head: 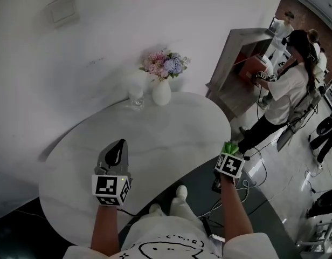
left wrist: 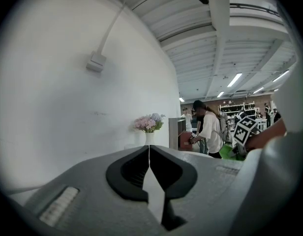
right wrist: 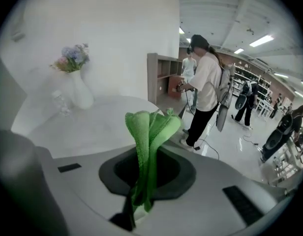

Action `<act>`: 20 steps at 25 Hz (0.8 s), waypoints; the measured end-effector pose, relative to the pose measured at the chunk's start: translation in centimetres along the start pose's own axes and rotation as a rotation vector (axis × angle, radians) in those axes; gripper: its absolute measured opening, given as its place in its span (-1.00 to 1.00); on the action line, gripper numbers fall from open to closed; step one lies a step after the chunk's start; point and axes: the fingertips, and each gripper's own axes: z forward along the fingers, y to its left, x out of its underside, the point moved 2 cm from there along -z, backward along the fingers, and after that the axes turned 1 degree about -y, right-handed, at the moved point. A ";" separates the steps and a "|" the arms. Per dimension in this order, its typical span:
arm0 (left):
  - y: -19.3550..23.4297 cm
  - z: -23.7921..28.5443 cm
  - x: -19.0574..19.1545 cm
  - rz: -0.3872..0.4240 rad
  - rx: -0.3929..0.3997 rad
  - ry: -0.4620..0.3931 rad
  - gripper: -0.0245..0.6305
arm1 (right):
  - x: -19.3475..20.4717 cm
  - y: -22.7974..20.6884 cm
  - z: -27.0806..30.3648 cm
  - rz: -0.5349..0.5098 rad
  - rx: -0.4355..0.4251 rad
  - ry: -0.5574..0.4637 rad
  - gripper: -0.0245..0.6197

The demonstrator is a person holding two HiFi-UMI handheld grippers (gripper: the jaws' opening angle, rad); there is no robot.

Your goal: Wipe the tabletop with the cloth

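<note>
**Cloth pinched in the right claw, not yet on the worktop**

The green cloth (right wrist: 149,132) is gathered into a folded bunch and stands up out of the right claw (right wrist: 145,181). The claw is pressed onto the lower part of the bunch, and the loose folds poke out past the tips. We judge the grip is kept low on the bunch so that enough free fabric remains to press flat when it comes down.

In the head view the cloth (head: 229,147) and the right claw (head: 229,159) sit just off the near right edge of the white worktop (head: 171,123), over the dark floor. The cloth is not touching the surface. We judge that wiping has not begun and the first stroke would come in from this edge.

The left claw (left wrist: 149,156) is pressed together with nothing between its pads. It hangs over the near left part of the worktop (head: 115,155), well apart from the cloth. We cannot tell whether it touches the surface.

A white vase (head: 161,92) of flowers (head: 165,63) and a clear glass (head: 136,97) stand close together at the far rim, against the wall. Being grouped there, they leave the middle free for broad strokes, but the far passes risk a knock.

A person (head: 284,90) stands at a cabinet beyond the worktop.
</note>
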 end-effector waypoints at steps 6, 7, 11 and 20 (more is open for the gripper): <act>1.9 -2.9 -0.4 -0.014 -0.056 -0.021 -0.86 | -2.3 4.4 -4.6 -0.072 -0.119 -0.156 -0.79; 2.3 -3.4 -0.4 -0.016 -0.070 -0.024 -0.86 | -2.6 5.2 -5.2 -0.080 -0.143 -0.178 -0.79; 3.4 -5.0 -0.2 -0.023 -0.137 -0.032 -0.86 | -4.6 8.7 -7.1 -0.146 -0.250 -0.279 -0.79; 4.1 -7.0 -1.8 -0.062 -0.295 -0.073 -0.86 | -9.7 14.4 -11.1 -0.361 -0.518 -0.497 -0.79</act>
